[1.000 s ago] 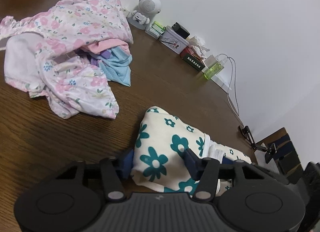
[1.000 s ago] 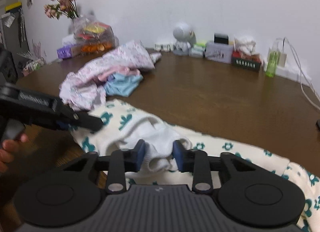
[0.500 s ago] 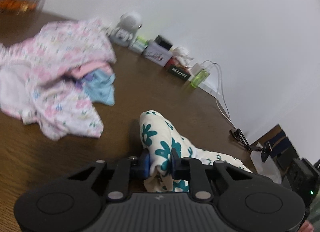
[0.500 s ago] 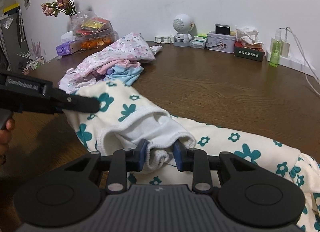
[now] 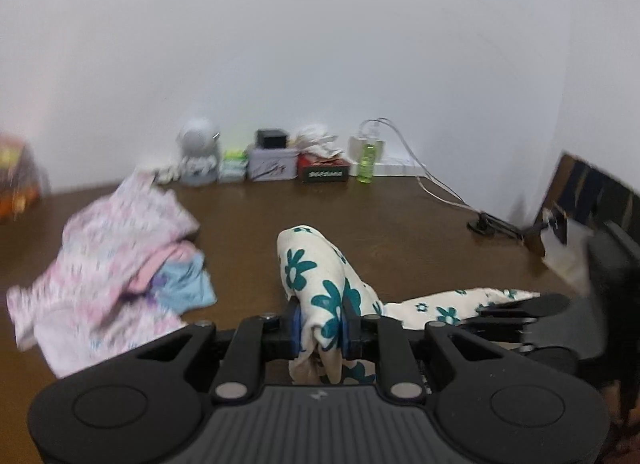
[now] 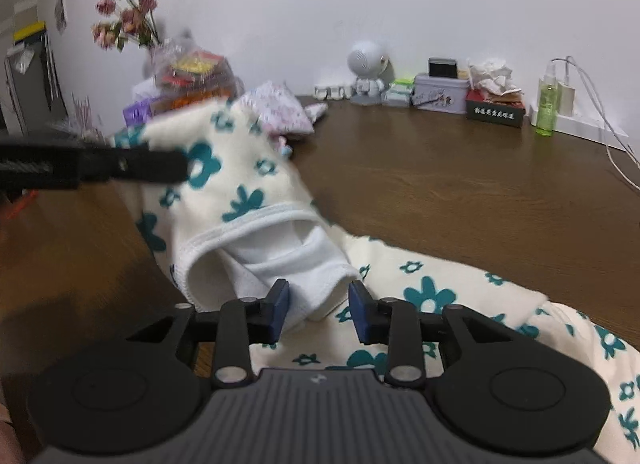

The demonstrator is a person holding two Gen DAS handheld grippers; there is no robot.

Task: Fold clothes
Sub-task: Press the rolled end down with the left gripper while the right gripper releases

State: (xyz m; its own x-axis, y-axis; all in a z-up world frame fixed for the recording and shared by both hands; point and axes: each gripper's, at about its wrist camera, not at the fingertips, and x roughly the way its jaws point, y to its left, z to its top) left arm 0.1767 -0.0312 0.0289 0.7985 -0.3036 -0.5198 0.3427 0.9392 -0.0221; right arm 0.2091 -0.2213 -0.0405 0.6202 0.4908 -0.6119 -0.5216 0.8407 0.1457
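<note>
The dark brown wooden counter (image 6: 460, 191) runs back to a white wall, with a broad bare stretch of wood between the garments and the row of small items at its far edge. The cream cotton garment with teal flower print (image 6: 248, 183) lies across the counter's near side, part of it lifted clear of the wood and the rest trailing toward the right along the near edge. Its white-lined hemmed opening faces the right wrist camera. A crumpled heap of pink floral and pale blue clothes (image 5: 116, 268) sits on the counter to the left, blurred, well apart from the printed garment.

The left hand-held gripper (image 5: 319, 328) is clamped on a bunched fold of the cream garment, cloth standing up between its blue pads. The right hand-held gripper (image 6: 319, 310) has its jaws apart, the white hem lying between the pads without being pinched.

At the wall stand a small grey round-headed robot figure (image 6: 366, 71), a lilac tin (image 6: 440, 91), and a green spray bottle (image 6: 546, 103) beside a white cable.
</note>
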